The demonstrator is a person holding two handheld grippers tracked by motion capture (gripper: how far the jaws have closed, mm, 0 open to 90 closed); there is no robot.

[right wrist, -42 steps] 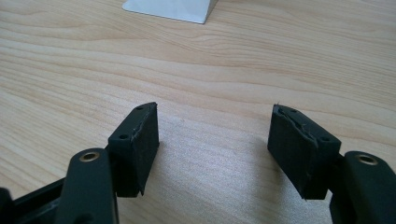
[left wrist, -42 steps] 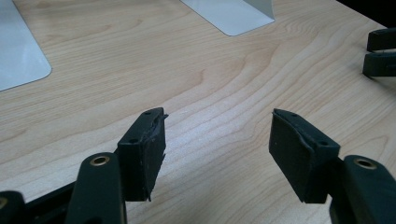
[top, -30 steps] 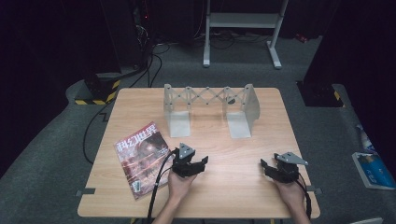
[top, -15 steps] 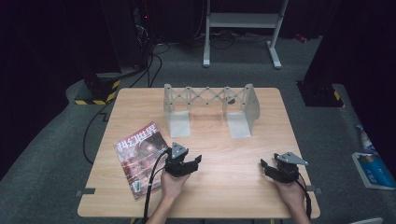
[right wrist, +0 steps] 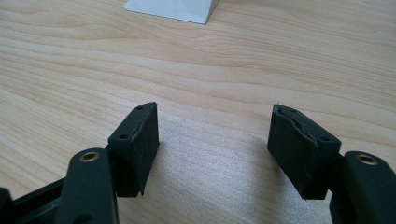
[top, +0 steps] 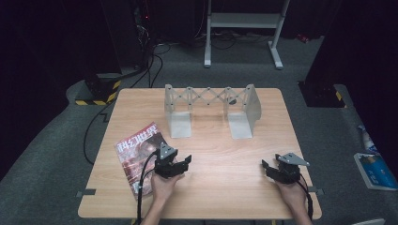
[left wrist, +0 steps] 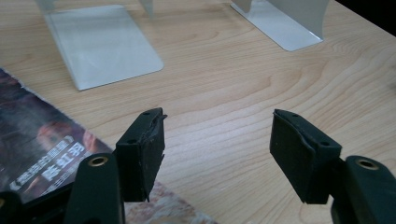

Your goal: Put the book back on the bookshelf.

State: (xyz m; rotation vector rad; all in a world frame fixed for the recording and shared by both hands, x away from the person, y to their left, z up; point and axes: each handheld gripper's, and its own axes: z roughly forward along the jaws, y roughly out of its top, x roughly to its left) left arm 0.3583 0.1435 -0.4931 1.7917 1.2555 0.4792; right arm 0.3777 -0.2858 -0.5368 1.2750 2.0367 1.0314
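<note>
Glossy paper magazine point(top: 137, 159) with dark red cover lies flat at roughly 8 o'clock on the light wood table point(top: 220, 154), spine edge angled toward the front-left corner. Judgement: light, floppy, slick cover; it will sag if pinched at one corner and won't lift cleanly off a flat top, so best bet is to slide it to the table edge or nip the free right-hand edge, then support near the spine. Left gripper point(top: 180, 164) sits over the magazine's right edge at 7 o'clock; in the left gripper view its jaws stand well apart with nothing between them, one jaw above the cover point(left wrist: 42, 154), the other above bare wood. Released, not touching paper as far as I can tell. Right gripper point(top: 268, 168) rests at 5 o'clock, jaws also spread wide over bare wood in the right gripper view, holding nothing. Silver metal expandable bookend rack point(top: 211, 110) stands at 12 o'clock, well apart from both.
</note>
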